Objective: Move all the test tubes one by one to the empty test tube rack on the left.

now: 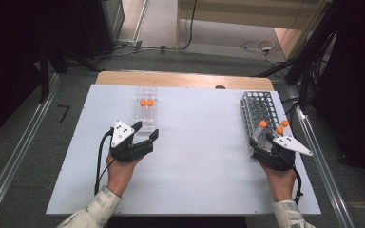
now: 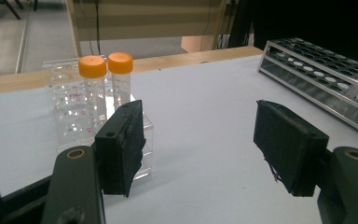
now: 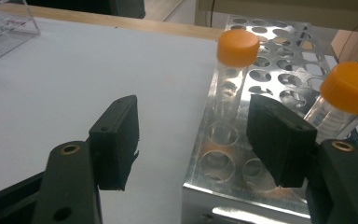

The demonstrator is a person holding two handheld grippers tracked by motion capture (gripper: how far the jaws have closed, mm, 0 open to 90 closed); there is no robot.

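A clear plastic rack (image 1: 146,114) stands at the table's back middle and holds two orange-capped tubes (image 1: 146,102). My left gripper (image 1: 146,130) is just in front of it, open, with nothing between its jaws. In the left gripper view the two tubes (image 2: 93,88) rise behind the left pad (image 2: 121,149), and the gripper (image 2: 200,130) faces bare table. At the right a metal rack (image 1: 259,107) holds three orange-capped tubes (image 1: 263,124). My right gripper (image 1: 262,142) is open at its near end. In the right gripper view the gripper (image 3: 191,126) straddles the rack's corner (image 3: 228,186), short of one tube (image 3: 230,70).
The white table top (image 1: 199,156) lies between the two racks. A wooden strip (image 1: 185,80) runs along its far edge. Another capped tube (image 3: 345,102) leans at the right of the right gripper view. Cables and dark stands sit on the floor beyond.
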